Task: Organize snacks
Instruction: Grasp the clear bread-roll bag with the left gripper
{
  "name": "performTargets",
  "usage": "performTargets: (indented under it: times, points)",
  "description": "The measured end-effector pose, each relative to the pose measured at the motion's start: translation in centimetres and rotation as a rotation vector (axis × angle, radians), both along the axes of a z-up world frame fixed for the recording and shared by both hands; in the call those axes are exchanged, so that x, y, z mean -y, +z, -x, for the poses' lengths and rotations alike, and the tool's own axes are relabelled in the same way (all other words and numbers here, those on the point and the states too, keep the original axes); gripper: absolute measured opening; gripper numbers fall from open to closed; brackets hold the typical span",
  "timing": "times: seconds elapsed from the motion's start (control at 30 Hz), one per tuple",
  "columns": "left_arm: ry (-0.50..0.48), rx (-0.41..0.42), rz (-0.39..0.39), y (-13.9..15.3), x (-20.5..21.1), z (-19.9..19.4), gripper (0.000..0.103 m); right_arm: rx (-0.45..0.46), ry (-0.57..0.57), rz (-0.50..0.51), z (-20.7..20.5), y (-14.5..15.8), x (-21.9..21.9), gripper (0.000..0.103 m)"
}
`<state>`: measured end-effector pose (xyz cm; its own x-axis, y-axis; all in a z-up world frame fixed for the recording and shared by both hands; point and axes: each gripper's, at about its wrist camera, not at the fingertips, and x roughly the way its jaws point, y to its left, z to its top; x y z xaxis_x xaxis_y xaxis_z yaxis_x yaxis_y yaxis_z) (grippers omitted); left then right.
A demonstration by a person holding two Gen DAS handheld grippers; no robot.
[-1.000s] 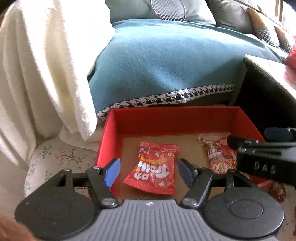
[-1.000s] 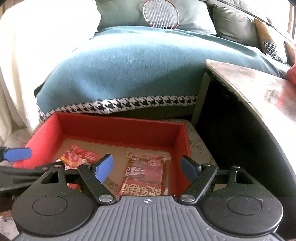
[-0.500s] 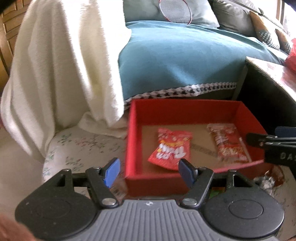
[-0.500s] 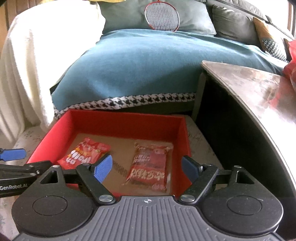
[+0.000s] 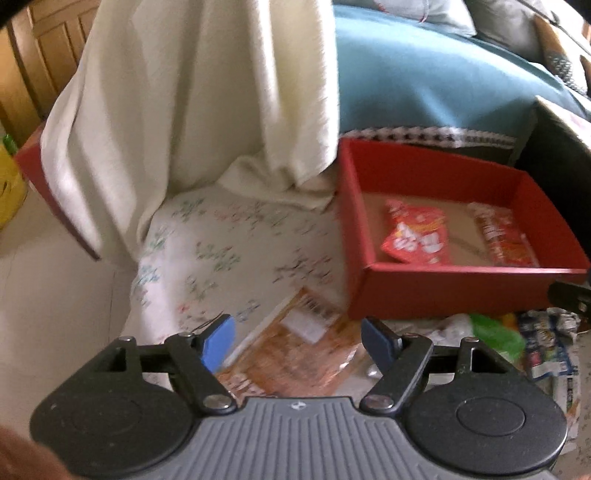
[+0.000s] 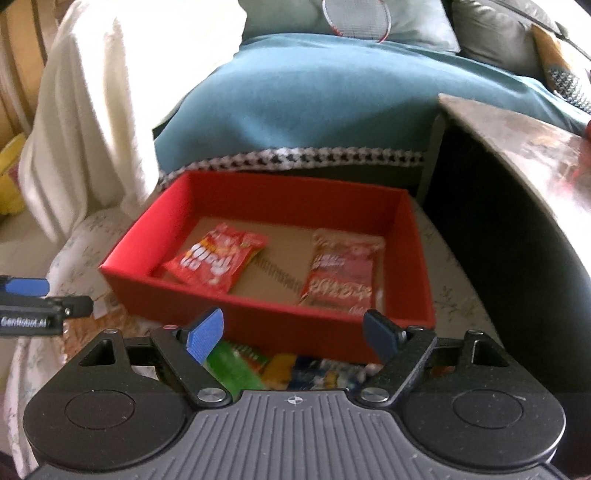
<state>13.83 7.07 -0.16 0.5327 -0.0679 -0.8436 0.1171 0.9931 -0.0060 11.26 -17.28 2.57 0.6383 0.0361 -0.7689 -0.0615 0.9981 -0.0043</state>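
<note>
Here, two red snack bags (image 6: 218,260) (image 6: 341,275) lie side by side in the red box (image 6: 258,325) on the flowery cloth (image 5: 221,251) — the left gripper (image 5: 297,341) is opening its empty jaws over an orange packet (image 5: 299,350), and the right gripper (image 6: 291,334) hangs spread wide, holding nothing.

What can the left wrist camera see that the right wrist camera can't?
Only the left wrist view shows the orange packet lying outside the box, under the left gripper, whose jaws are opening with nothing pinched between them.

Only the right wrist view shows the racket on the sofa and the open, empty right gripper.

Both show the red box holding two red snack packets, plus the white blanket.
</note>
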Motion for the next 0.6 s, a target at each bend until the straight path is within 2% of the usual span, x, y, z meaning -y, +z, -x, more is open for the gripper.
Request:
performTargets:
  times: [0.13,0.4,0.5,0.6]
  points:
    - [-0.076,-0.059,0.046,-1.3,-0.9,-1.1,0.069,-0.014,0.023,-0.008,0.1,-0.2,-0.7,0.087]
    - [-0.219,-0.129,0.026,-4.0,0.4,-2.8,0.070,-0.055,0.044,-0.002,-0.7,-1.3,-1.2,0.087]
    - [-0.263,-0.130,0.024,-4.7,0.8,-3.1,0.079,-0.076,0.053,-0.011,-0.9,-1.7,-1.3,0.087]
    - [-0.275,-0.126,0.000,-4.9,1.1,-3.0,0.081,-0.090,0.059,-0.005,-1.1,-2.0,-1.3,0.087]
